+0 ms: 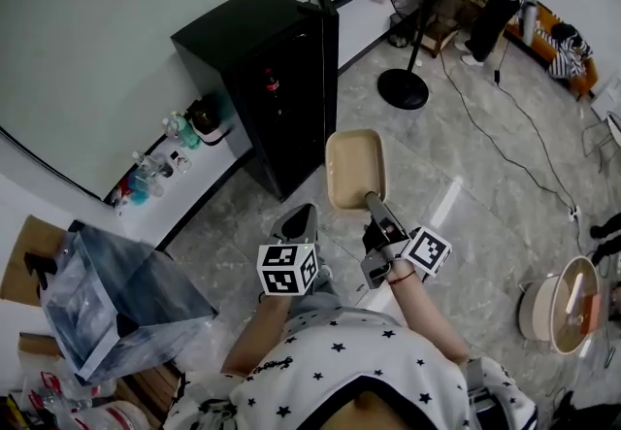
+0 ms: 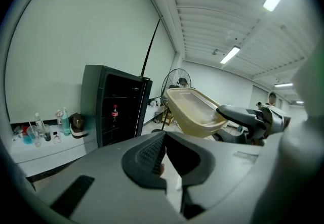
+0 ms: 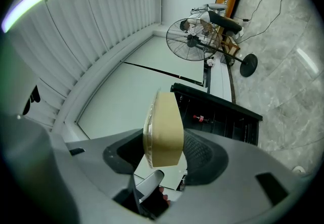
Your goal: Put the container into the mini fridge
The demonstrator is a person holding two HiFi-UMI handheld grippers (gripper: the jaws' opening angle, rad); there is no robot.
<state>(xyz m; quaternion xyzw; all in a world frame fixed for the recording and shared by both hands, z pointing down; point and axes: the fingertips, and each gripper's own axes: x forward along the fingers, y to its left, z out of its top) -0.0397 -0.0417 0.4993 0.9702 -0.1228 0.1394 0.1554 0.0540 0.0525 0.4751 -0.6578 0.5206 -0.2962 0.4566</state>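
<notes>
Star-printed fabric of the person's shirt [image 1: 340,360] fills the bottom of the head view, soft and crumpled, with both forearms reaching out from it. Each hand carries a grey hard-plastic gripper bearing a white cube printed with black square markers.

The right gripper [image 1: 372,197] is clamped on the near short edge of the container [image 1: 355,169], its ribbed pads pressing that edge from either side. The container is a shallow, round-cornered rectangular tub of smooth beige plastic with a clear, glossy lid or film across its top. It juts straight out beyond the jaws, held in the air over the floor [image 1: 466,156] of polished grey marbled tiles.

The left gripper [image 1: 302,216] sits just beside it on the left, apart from the tub, its jaw tips brought together with nothing between them.

Ahead stands the mini fridge [image 1: 257,49], a boxy matte-black cabinet against the pale wall. Its door looks swung open and is seen edge-on, and a small dark bottle with a red label [image 1: 273,83] shows on a shelf inside. The container is near the fridge's front, outside it and not touching.
</notes>
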